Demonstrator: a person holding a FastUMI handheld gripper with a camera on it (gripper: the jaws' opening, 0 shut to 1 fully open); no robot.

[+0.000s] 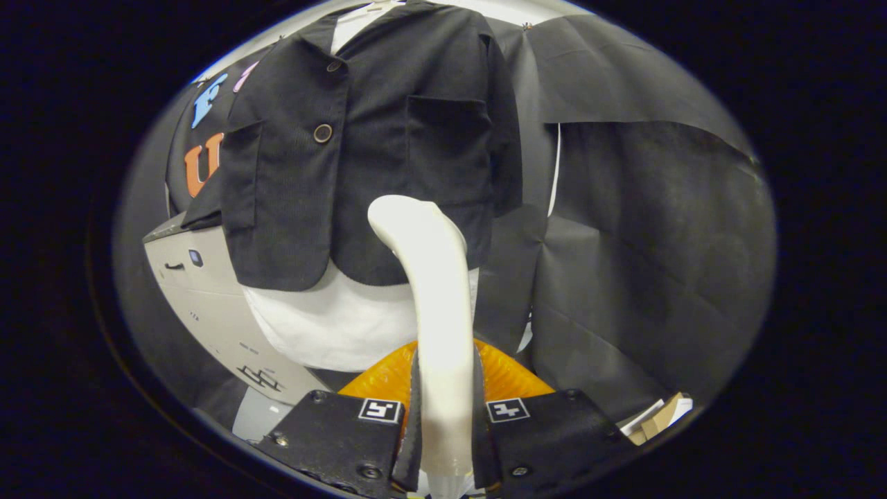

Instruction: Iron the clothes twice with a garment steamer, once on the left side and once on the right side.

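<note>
Tool (pixel 445 416) clamped on garment steamer (pixel 433 291), jacket (pixel 374 152) just beyond.

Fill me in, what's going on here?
The gripper is shut on the steamer, jaws clamped on either side of its handle. The steamer's head points at the lower front of a dark jacket hanging over a white shirt. Whether the head touches the fabric can't be told.
</note>
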